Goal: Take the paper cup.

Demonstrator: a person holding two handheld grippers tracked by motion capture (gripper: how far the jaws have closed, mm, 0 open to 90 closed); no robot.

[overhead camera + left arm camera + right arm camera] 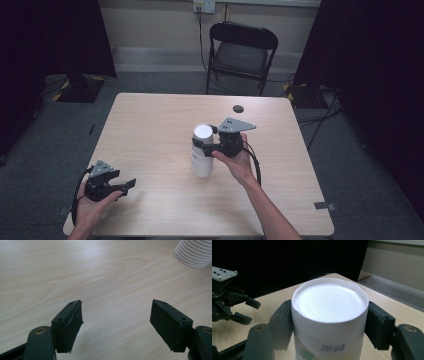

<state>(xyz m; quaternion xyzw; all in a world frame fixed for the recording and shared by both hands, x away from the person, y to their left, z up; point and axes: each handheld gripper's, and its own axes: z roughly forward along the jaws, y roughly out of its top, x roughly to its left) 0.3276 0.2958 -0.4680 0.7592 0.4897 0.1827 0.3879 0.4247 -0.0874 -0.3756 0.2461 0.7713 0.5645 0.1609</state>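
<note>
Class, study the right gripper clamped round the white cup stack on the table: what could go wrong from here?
1. The right gripper pinches the stack of paper cups near its top rim; thin paper may buckle under the pads.
2. The stack is tall and narrow, and held high, so a lift might take off just the upper cups or tip the rest.
3. The left gripper stands open at the table's near corner, too far off to steady the base.
</note>
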